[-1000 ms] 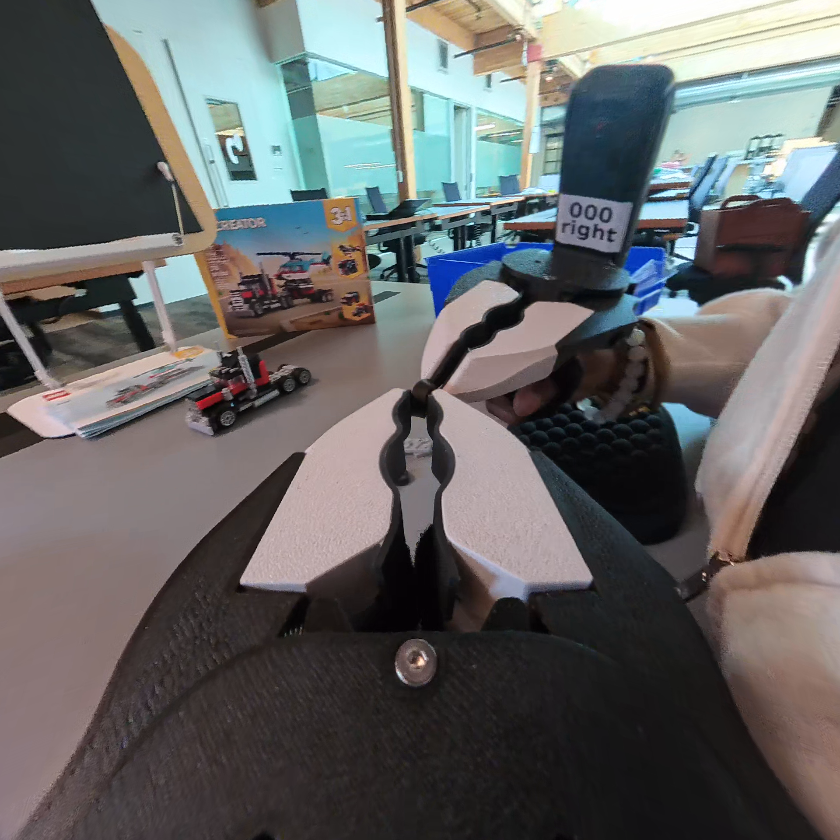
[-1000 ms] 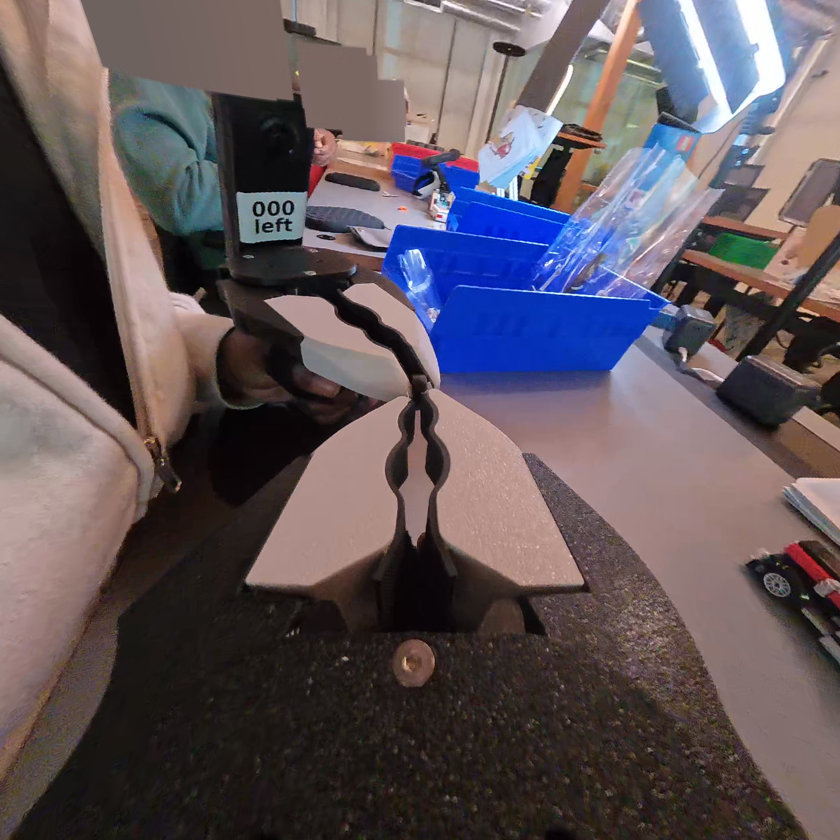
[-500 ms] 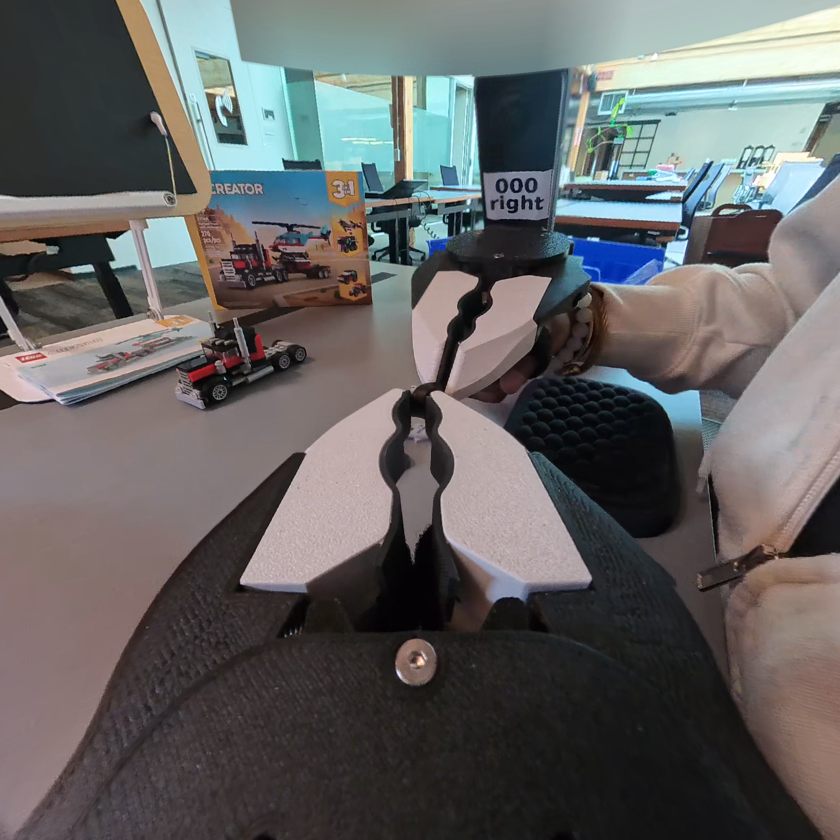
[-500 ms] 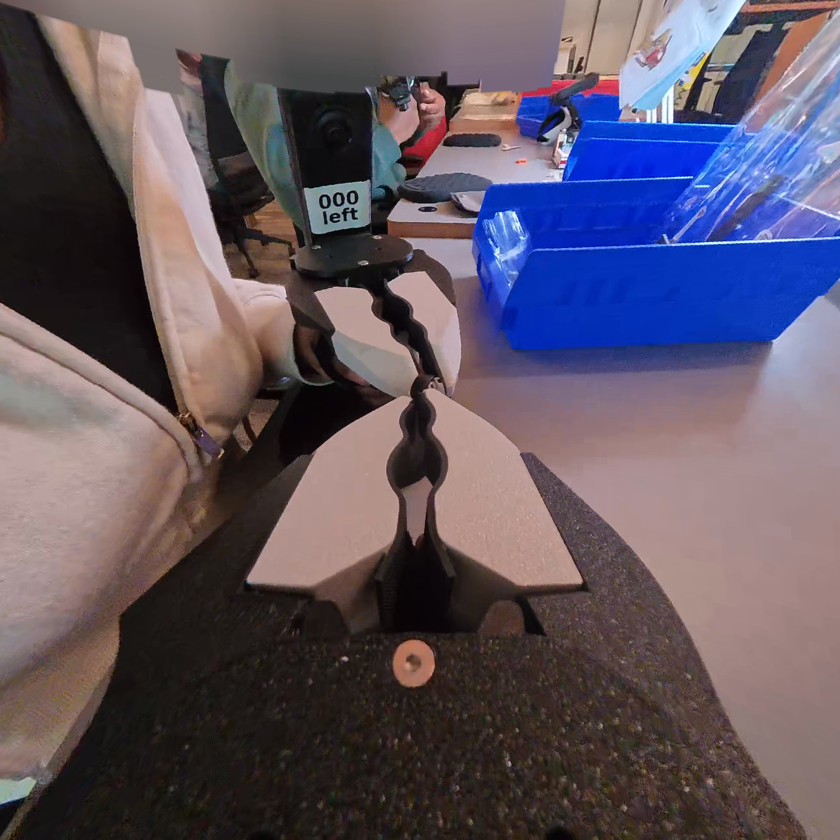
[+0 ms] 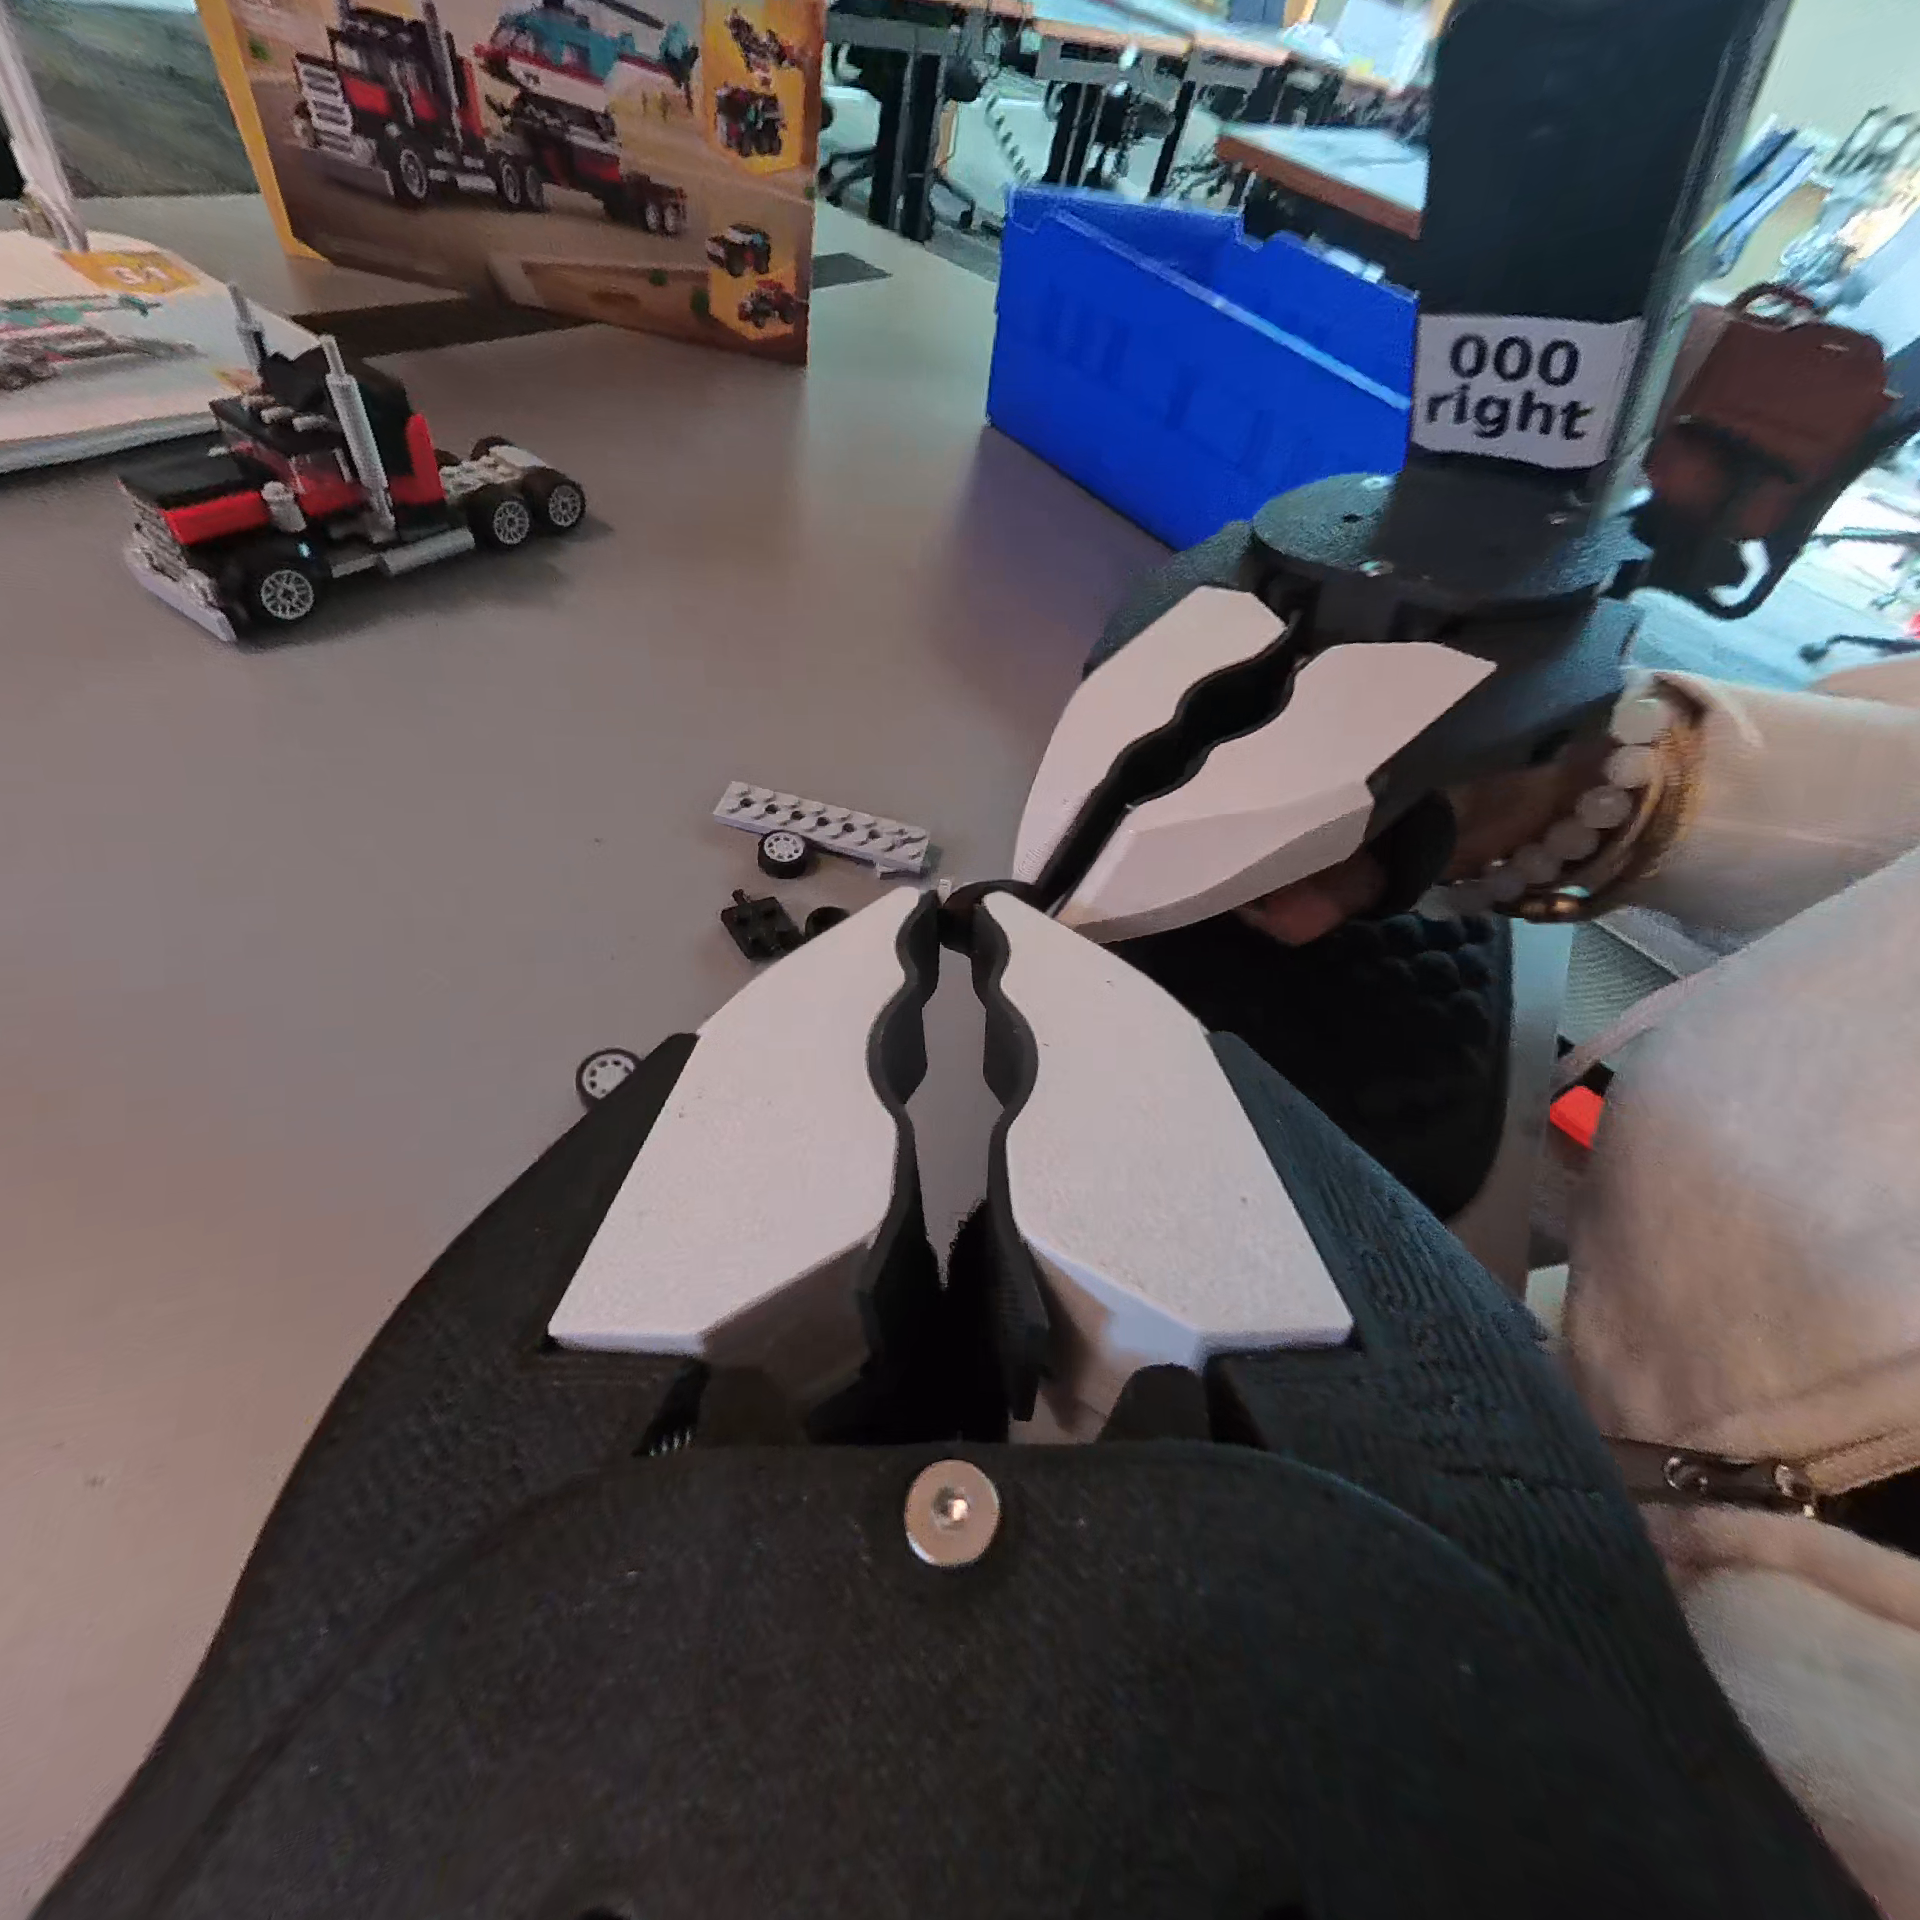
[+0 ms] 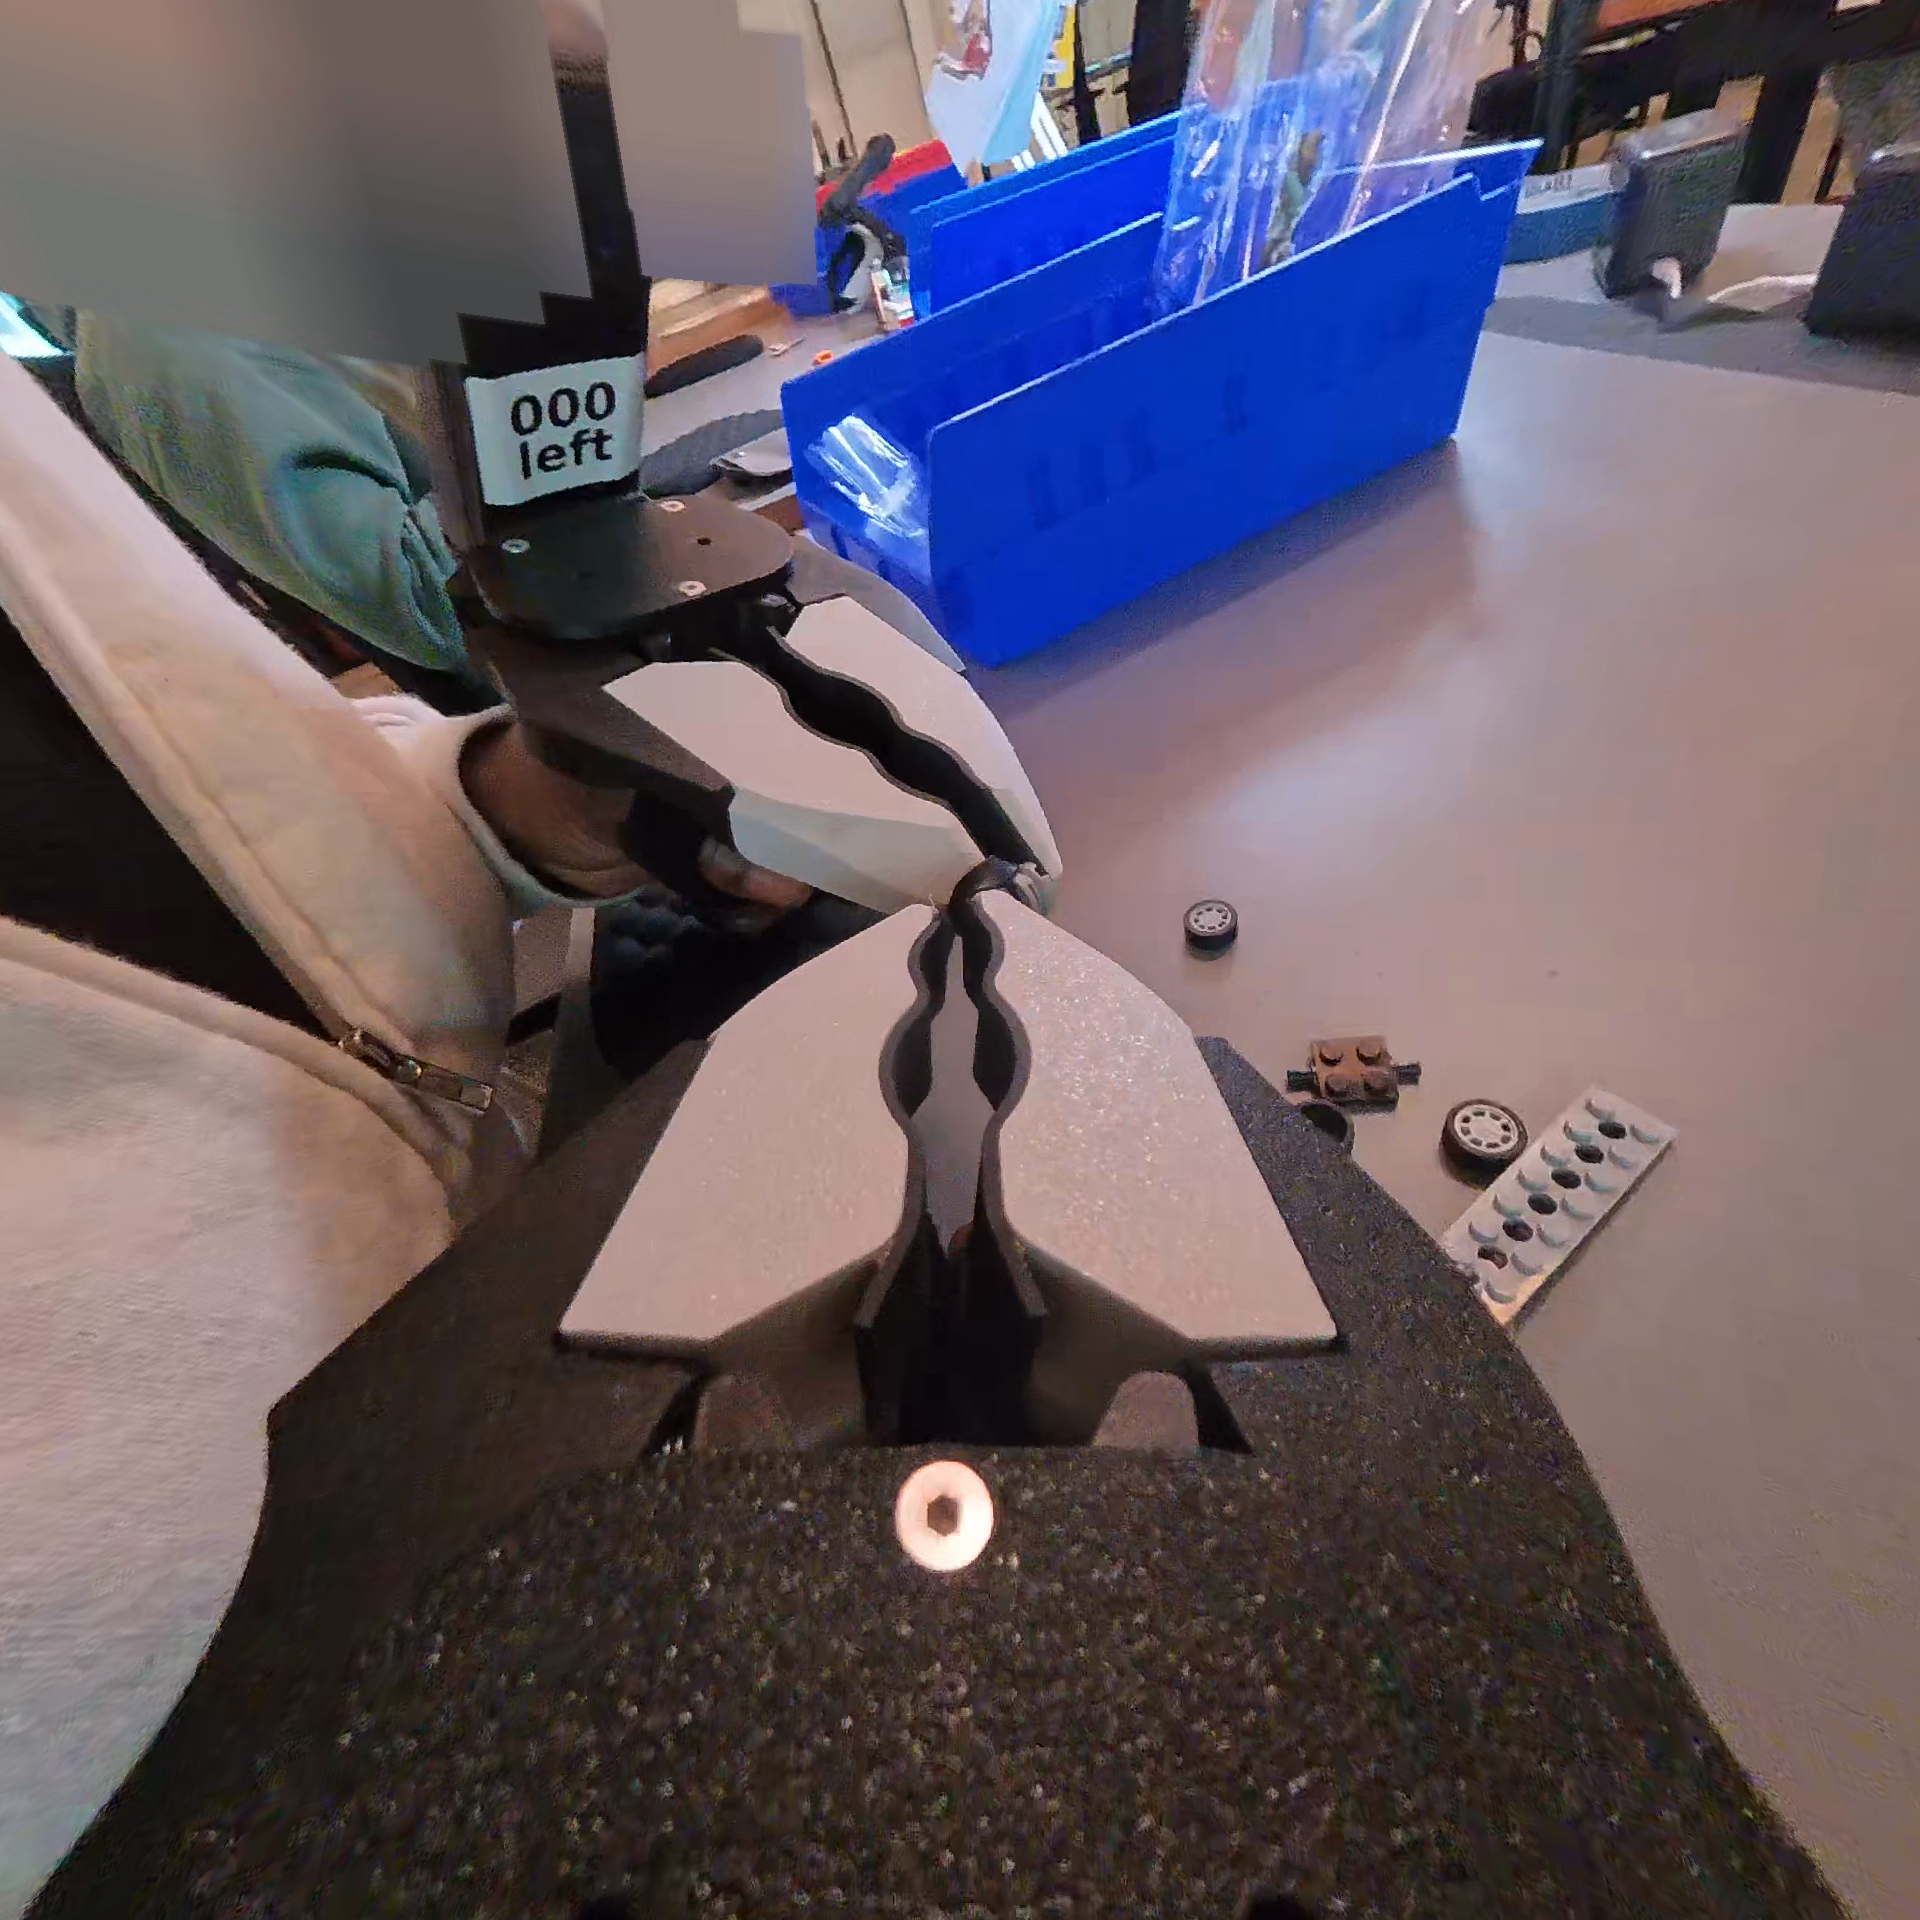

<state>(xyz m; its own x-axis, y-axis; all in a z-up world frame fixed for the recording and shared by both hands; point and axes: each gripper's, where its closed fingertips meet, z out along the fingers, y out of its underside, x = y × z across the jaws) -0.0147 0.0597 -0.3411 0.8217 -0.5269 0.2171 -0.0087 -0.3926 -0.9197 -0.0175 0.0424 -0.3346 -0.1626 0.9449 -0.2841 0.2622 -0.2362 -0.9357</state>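
Both views have tipped down toward the surface, bringing loose pieces into sight: a grey studded plate, small wheels and a black plate. The left claw and right claw stay tip to tip, now lower, on a small black tyre.

Small black piece pinched where both tongs' tips meet: too small to identify. Black tyre half hidden behind left tongs; loose wheel partly covered too. Toy box and booklet cropped by frame edges. Background desks blurred.
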